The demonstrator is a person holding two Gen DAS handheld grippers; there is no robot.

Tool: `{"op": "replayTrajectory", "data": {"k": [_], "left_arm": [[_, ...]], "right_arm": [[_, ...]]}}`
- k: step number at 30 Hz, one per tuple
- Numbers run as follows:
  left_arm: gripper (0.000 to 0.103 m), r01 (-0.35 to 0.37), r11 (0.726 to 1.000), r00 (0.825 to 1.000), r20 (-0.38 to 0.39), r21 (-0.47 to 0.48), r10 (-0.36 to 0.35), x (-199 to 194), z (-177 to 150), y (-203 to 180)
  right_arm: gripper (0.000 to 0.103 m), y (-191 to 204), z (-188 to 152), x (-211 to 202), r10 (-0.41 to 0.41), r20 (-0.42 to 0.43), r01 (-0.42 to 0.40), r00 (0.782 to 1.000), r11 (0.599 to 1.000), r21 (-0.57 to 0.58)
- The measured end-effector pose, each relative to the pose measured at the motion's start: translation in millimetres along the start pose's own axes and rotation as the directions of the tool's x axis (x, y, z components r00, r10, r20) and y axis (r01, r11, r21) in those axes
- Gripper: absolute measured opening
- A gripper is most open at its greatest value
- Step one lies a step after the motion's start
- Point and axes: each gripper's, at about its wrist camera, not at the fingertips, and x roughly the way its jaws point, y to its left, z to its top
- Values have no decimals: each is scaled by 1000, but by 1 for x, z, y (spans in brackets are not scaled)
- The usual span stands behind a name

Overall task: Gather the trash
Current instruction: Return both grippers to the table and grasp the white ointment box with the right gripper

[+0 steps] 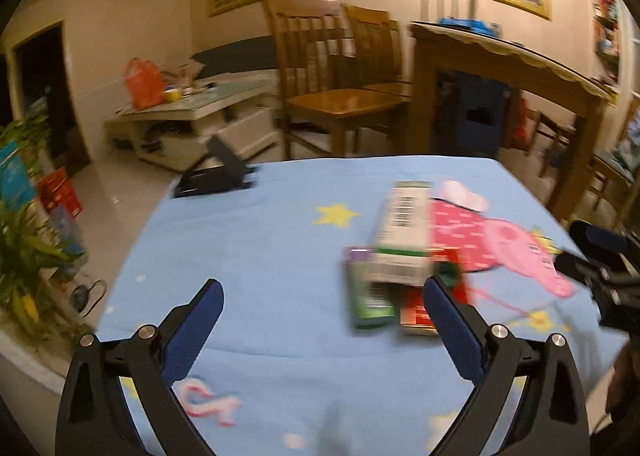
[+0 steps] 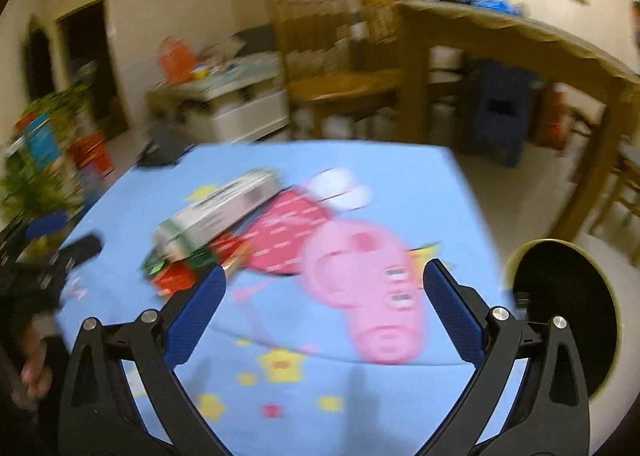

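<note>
A pile of trash lies on the blue cartoon-print tablecloth (image 1: 260,256): a long white box with a barcode (image 1: 404,223) on top of a green packet (image 1: 368,304) and a red packet (image 1: 416,316). My left gripper (image 1: 324,288) is open and empty, its right finger just in front of the pile. In the right wrist view the white box (image 2: 216,211) and red and green packets (image 2: 180,272) lie left of centre. My right gripper (image 2: 324,276) is open and empty above the pink pig print, to the right of the pile. Both views are blurred.
A round black bin with a yellow rim (image 2: 560,316) stands by the table's right edge. A black folded stand (image 1: 216,175) sits at the table's far left corner. Wooden chairs (image 1: 340,87), a wooden table (image 1: 500,67) and a low white table (image 1: 192,115) stand beyond.
</note>
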Motion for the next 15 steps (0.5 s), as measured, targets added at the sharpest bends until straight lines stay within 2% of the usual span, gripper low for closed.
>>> {"op": "replayTrajectory", "data": {"k": [3,5,7,8,10,11,13,14,15], "left_arm": [[96,-48,998,999,0,-37,48,7,-4,29],[96,-41,997,999,-20,-71,39,14,-8,46],[96,-17,995,999,-41,-93,13,18,-8,57],[96,-7,994,999,-44,-109,3,19,-8,63],[96,1,993,999,-40,-122,-6,19,-7,69],[96,3,992,999,-40,-125,-8,19,-6,70],[96,14,991,999,-43,-135,-20,20,-5,70],[96,21,990,999,-45,-137,-27,20,-5,71],[96,22,990,999,-46,-137,-29,20,-6,71]], "right_arm": [[97,30,-3,18,95,-37,-96,995,995,-16],[97,49,-2,26,120,-51,-123,991,990,-64],[90,70,5,37,142,-68,-149,988,982,-120],[78,76,8,41,169,-83,-178,982,977,-118],[76,88,18,54,187,-104,-196,977,977,-86],[77,93,25,61,169,-112,-177,979,982,-69],[88,101,35,77,104,-133,-109,986,993,-32],[94,103,43,89,47,-158,-47,986,999,6],[94,101,50,97,18,-177,-11,984,999,40]]}}
